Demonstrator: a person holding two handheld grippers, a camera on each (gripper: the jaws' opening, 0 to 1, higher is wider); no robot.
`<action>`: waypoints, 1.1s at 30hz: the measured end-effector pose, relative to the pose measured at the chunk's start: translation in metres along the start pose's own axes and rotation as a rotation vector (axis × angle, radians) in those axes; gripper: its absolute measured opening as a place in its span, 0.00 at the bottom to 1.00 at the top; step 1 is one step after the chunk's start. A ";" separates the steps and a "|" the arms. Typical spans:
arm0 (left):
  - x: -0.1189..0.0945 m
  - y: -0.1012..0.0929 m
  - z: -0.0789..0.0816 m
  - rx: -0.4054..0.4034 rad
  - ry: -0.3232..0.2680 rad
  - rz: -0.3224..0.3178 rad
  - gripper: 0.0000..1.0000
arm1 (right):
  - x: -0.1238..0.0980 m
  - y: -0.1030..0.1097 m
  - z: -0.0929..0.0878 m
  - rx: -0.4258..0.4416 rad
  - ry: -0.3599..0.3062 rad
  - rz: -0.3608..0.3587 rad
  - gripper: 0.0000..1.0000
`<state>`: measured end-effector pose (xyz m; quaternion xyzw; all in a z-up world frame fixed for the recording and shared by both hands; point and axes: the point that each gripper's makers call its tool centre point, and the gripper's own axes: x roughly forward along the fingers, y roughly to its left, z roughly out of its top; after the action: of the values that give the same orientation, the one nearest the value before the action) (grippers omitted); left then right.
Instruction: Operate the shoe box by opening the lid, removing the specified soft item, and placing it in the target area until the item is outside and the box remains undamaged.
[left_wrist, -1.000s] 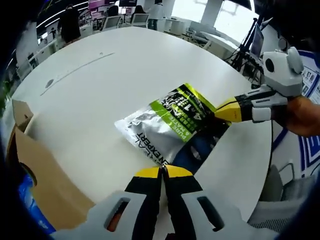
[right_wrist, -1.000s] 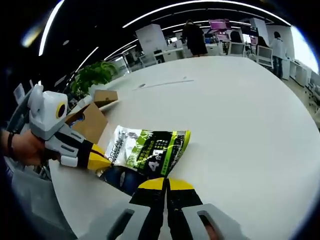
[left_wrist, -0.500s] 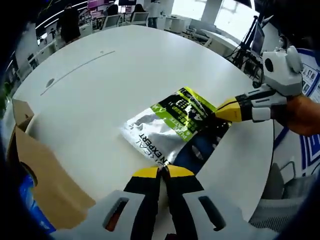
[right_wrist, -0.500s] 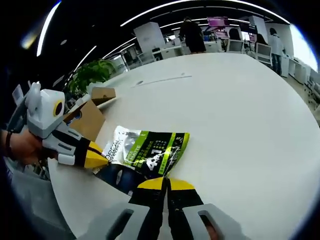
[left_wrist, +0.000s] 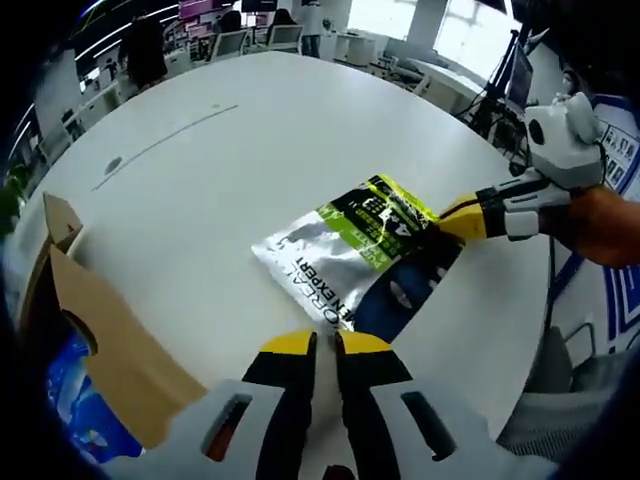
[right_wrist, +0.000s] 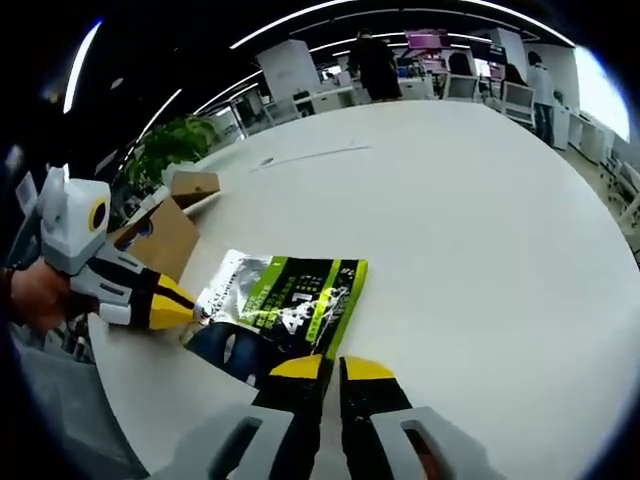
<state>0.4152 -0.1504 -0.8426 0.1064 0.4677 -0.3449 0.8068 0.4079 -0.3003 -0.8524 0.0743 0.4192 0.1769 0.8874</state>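
Observation:
A green, silver and dark blue soft pouch lies flat on the white round table. My left gripper sits just short of its near edge, jaws a narrow gap apart with nothing between them. My right gripper comes in from the right, its tips at the pouch's far edge. In the right gripper view the pouch lies just ahead of my right gripper, whose jaws are also slightly apart. There my left gripper points at the pouch's left corner. The open cardboard shoe box stands at the left.
The shoe box stands at the table's edge, one flap up and a blue inside. The table edge runs close behind both grippers. Desks, chairs and people stand far beyond the table; a plant is behind the box.
Both grippers' jaws have parted slightly and let go of the pouch, which now lies flat instead of crinkled at its edges. Both cameras have drawn back a little.

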 end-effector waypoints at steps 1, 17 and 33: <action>-0.001 0.000 0.000 0.002 -0.001 0.001 0.07 | -0.001 -0.001 0.000 -0.002 0.000 -0.004 0.02; -0.033 -0.021 0.009 0.044 -0.101 -0.062 0.14 | -0.030 0.002 -0.002 0.011 -0.021 -0.049 0.09; -0.076 -0.020 -0.007 0.022 -0.198 -0.079 0.17 | -0.045 0.026 0.000 -0.010 -0.066 -0.044 0.14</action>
<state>0.3726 -0.1268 -0.7810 0.0622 0.3857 -0.3907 0.8335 0.3749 -0.2928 -0.8125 0.0667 0.3902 0.1568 0.9048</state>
